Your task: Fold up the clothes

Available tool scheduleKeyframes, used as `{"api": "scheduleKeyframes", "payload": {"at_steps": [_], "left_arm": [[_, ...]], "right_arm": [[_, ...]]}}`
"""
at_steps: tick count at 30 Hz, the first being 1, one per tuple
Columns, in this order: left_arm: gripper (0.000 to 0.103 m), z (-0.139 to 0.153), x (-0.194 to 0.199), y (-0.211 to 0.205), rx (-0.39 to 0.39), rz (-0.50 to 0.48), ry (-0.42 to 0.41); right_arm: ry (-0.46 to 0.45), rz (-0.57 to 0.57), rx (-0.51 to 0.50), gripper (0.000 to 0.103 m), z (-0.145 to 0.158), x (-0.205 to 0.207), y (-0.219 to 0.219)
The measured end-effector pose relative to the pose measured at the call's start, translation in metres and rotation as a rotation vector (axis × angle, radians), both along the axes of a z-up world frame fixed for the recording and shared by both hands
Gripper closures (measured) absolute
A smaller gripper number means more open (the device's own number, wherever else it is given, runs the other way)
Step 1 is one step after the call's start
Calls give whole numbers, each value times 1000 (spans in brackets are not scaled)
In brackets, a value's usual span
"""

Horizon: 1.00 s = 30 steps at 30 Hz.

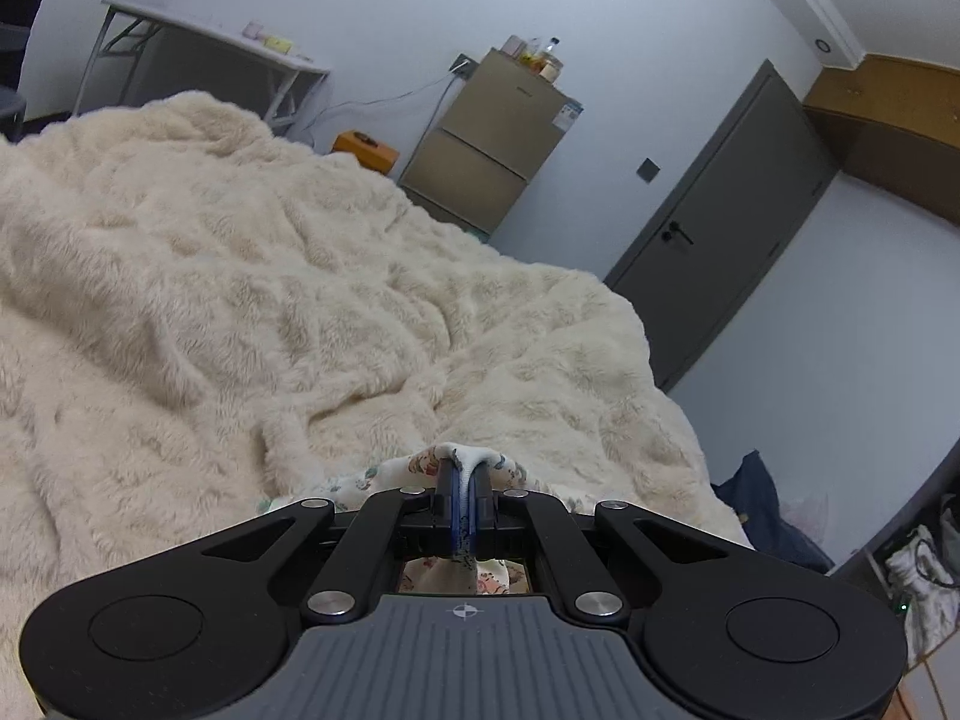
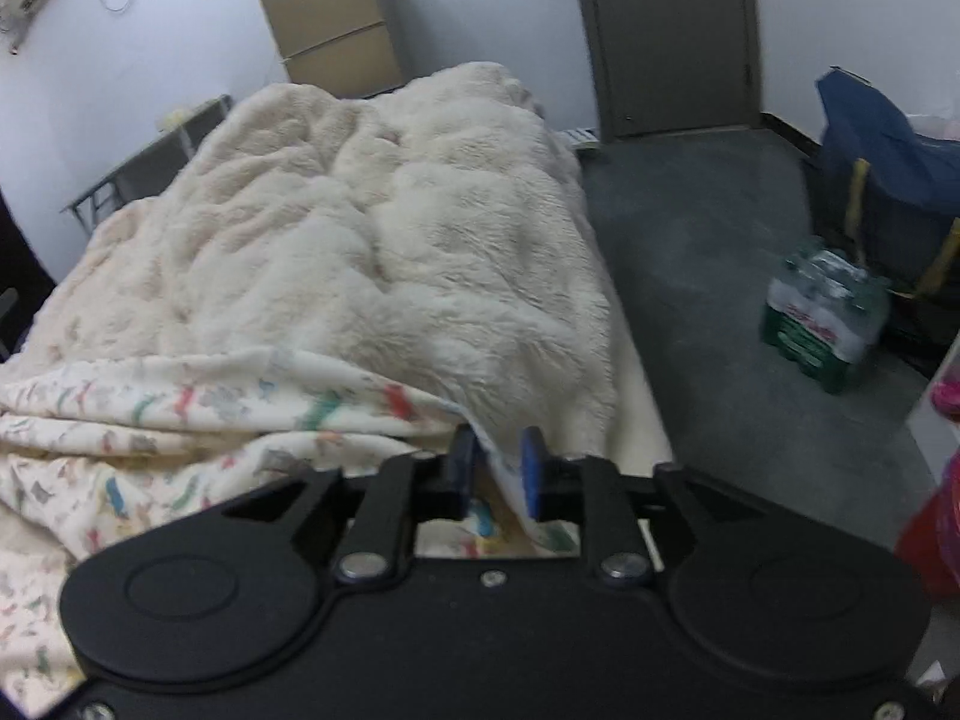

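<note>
Loosely rumpled cream printed garment (image 2: 180,408), pinched in left gripper (image 1: 463,483), right gripper (image 2: 497,462) spread.

You're in a small bedroom at home.
A bed under a fluffy cream blanket (image 1: 300,276) fills it, with a fridge (image 1: 486,144), a folding table (image 1: 204,42) and a door (image 1: 720,228) around.

The left hand-held gripper (image 1: 462,495) is a matte black linkage frame with two rounded lobes, each bearing a shallow circular recess. Silver round rivets mark the pivots of its angled arms. A grey ribbed plate with a small white crosshair mark sits at its centre. Its fingers (image 1: 447,501) are black with blue pads. The right hand-held gripper (image 2: 497,471) has the same black lobed frame, silver pivot screws and blue-padded fingers (image 2: 533,474).
</note>
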<state>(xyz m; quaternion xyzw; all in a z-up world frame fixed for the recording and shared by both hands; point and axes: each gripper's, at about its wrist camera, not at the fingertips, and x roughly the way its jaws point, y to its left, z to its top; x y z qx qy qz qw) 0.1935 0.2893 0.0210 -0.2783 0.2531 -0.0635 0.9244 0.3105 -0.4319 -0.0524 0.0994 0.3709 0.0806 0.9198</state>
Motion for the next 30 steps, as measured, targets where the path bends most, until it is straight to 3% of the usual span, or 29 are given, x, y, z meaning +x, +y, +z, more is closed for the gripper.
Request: {"api": "scheduleKeyframes", "payload": {"at_steps": [3,6,8,11,15,21,23,26,30], "left_arm": [[103,-2,-1,0,-14,-2,-7],[103,1,-1,1,-25,-1,-17],[103,6,0,2,-43,6,-29],[103,18,5,3,-61,28,-44],[103,40,18,5,-70,75,-60],[103,95,19,10,-74,129,-149],[103,104,17,6,-25,129,-152],[103,97,22,5,34,144,-113],[103,73,26,15,-10,170,-67]], "right_arm": [[-33,23,3,57,11,-3,10],[-98,157,-33,53,36,-15,40],[-130,291,-53,42,51,-25,68],[-145,481,-97,42,62,-39,112],[-162,671,-268,46,54,-60,196],[-146,741,-316,49,42,-62,255],[-154,737,-280,49,44,-64,262],[-199,748,-256,47,54,-78,266],[-274,805,-252,45,65,-99,276]]}}
